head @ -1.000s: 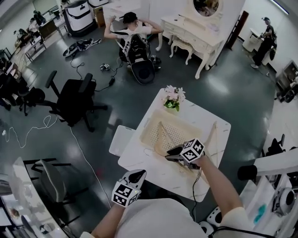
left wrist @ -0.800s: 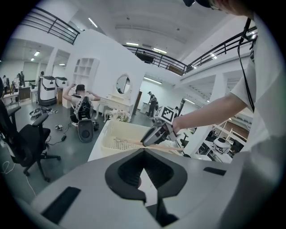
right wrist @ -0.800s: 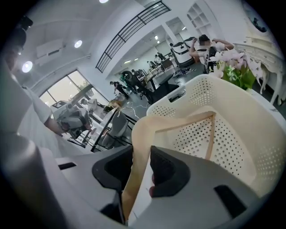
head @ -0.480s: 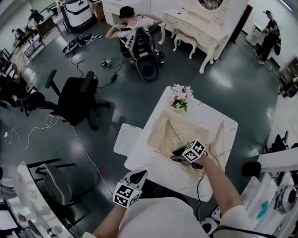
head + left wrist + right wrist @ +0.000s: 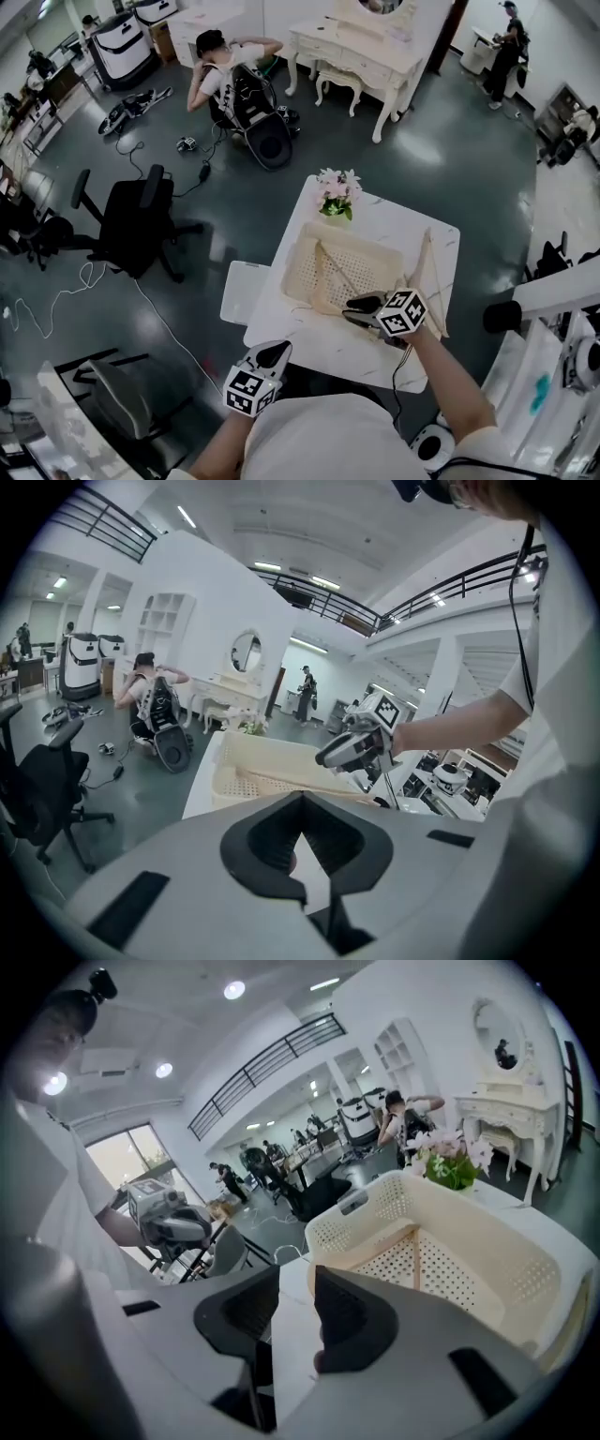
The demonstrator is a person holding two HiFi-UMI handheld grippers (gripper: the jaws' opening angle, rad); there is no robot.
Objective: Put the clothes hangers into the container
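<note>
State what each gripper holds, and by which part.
Nothing is held. The right gripper has its jaws apart with nothing between them. The left gripper is shut and empty.

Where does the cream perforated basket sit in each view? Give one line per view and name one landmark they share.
Head view: the cream perforated basket lies at centre on the white table, just below the pink flowers.
Left gripper view: the basket is at centre, just above the jaws, with the flowers at its far end.
Right gripper view: the basket is right of centre, with the flowers behind it.
Shared landmark: the pink flowers.
</note>
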